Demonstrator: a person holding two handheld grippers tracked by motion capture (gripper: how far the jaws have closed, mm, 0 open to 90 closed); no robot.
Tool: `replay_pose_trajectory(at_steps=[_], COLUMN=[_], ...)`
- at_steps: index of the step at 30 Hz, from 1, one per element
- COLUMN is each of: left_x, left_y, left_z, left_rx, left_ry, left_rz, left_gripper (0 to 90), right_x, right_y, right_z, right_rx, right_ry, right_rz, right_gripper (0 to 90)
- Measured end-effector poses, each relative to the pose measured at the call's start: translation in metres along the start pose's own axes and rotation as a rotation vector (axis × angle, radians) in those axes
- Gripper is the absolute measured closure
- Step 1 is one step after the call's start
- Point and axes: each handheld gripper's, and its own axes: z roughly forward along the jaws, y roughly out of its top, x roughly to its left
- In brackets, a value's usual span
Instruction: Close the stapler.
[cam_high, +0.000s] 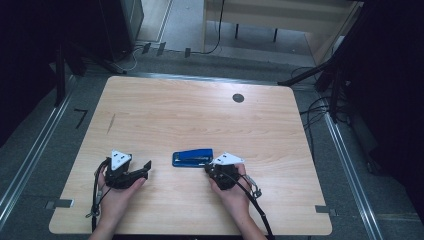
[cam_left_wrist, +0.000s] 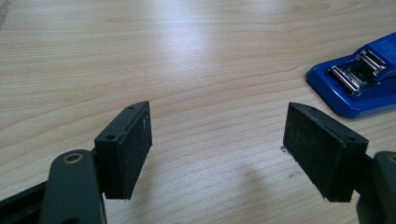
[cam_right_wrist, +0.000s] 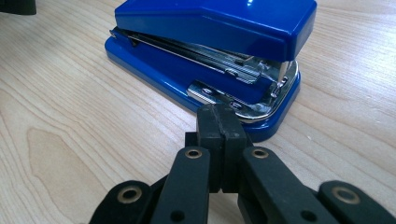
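Stapler — right claw closed, tips at its end; left claw spread, low over table.

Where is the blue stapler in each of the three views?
High view: blue stapler lies at lower centre, just left of the right gripper.
Left gripper view: at the right edge.
Right gripper view: upper centre, just beyond the shut jaws.
Shared landmark: the wooden table.

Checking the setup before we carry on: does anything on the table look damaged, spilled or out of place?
Nothing stands out. The blue stapler lies flat and whole on the table, closed, with no spill or damage in sight.
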Motion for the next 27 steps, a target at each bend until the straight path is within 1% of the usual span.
replay_pose_trajectory(at_steps=[3, 5, 6, 7, 9, 10, 11, 14, 17, 19, 21, 25, 26, 27], left_x=[0.000, 0.001, 0.001, 0.002, 0.002, 0.002, 0.002, 0.002, 0.002, 0.003, 0.002, 0.000, -0.001, -0.001], left_y=[0.000, 0.000, 0.000, 0.000, 0.000, 0.000, 0.000, 0.000, -0.001, -0.002, -0.002, -0.003, -0.004, -0.004], left_z=[0.000, 0.000, 0.000, 0.000, 0.000, 0.000, 0.000, 0.000, -0.002, -0.003, -0.004, -0.006, -0.006, -0.007], left_rx=[0.002, -0.004, -0.004, -0.005, -0.002, -0.002, -0.001, -0.008, -0.010, -0.016, -0.024, -0.037, -0.038, -0.036], left_ry=[-0.002, -0.008, -0.007, -0.008, -0.006, -0.006, -0.005, -0.007, -0.014, -0.022, -0.023, -0.030, -0.033, -0.029], left_rz=[0.001, -0.006, -0.007, -0.010, -0.011, -0.011, -0.010, -0.007, -0.014, -0.011, -0.007, 0.020, 0.023, 0.027], left_gripper=[24.2, 24.1, 24.1, 24.2, 24.2, 24.2, 24.2, 24.1, 24.0, 23.7, 23.0, 19.4, 17.8, 17.2], right_x=[0.000, -0.002, -0.004, -0.004, -0.005, -0.005, -0.005, -0.007, -0.010, -0.013, -0.016, -0.027, -0.031, -0.036], right_y=[0.000, 0.000, -0.001, -0.003, -0.007, -0.009, -0.010, -0.010, -0.009, -0.010, -0.012, -0.020, -0.022, -0.025], right_z=[0.000, -0.001, -0.002, -0.005, -0.012, -0.015, -0.019, -0.027, -0.036, -0.043, -0.050, -0.063, -0.067, -0.070], right_rx=[0.000, 0.006, 0.004, -0.010, -0.041, -0.053, -0.064, -0.072, -0.082, -0.087, -0.092, -0.109, -0.118, -0.128], right_ry=[0.003, 0.021, 0.033, 0.051, 0.075, 0.076, 0.077, 0.084, 0.105, 0.101, 0.094, 0.083, 0.081, 0.078], right_rz=[0.003, 0.022, 0.028, 0.034, 0.017, 0.008, 0.008, 0.005, 0.023, 0.012, 0.012, 0.012, 0.017, 0.032], right_gripper=[90.0, 90.0, 85.9, 82.8, 79.1, 77.1, 74.0, 65.2, 57.9, 54.3, 51.6, 46.7, 45.4, 44.5])
